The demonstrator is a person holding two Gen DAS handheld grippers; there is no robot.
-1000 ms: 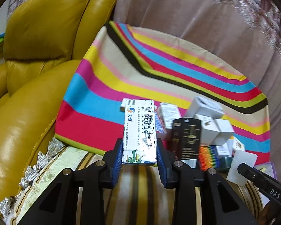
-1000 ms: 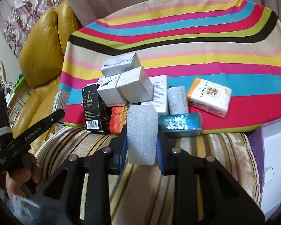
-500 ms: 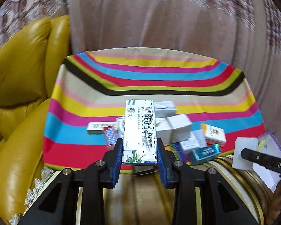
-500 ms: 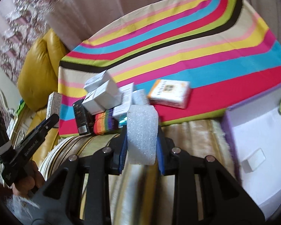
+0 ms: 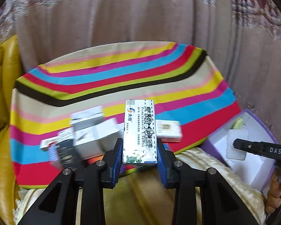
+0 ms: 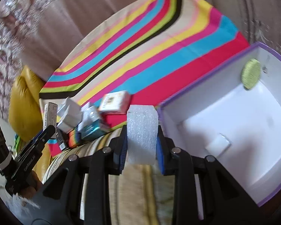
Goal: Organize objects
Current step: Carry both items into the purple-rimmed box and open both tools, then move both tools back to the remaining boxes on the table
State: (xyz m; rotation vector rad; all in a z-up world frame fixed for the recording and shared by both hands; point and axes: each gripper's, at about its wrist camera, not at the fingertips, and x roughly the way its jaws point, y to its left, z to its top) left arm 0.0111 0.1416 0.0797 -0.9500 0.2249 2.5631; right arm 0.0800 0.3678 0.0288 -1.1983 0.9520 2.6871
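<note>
At nine o'clock in the left wrist view, a yellow leather sofa [image 5: 1, 97] edges a striped cloth [image 5: 106, 78] spread over the seat. On that cloth, from about eight o'clock toward the centre, lies a blurred heap of small boxes [image 5: 90, 129], white, grey and one black. At the centre the left tool [image 5: 139, 155] is clamped on a white medicine carton [image 5: 139, 129], its blue pads pressing the carton's two long sides, the carton standing on end between them. Just past it, toward two o'clock, lies an orange-and-white box [image 5: 168, 131]. At three to four o'clock sits a purple-rimmed white box [image 5: 252, 161], and before it the right tool [image 5: 238, 146] shows from the side, closed on a white foam block [image 5: 236, 142].

From the right wrist view, the left tool appears at eight o'clock, carton in its grip, with the heap of boxes just beyond it. At the centre the right tool's pads squeeze the foam block, near the purple box's rim at its near corner. Inside that box, at three o'clock, lies a small white piece [image 6: 218, 144], and at one o'clock a yellow-green round thing [image 6: 251, 73] rests against the wall.
</note>
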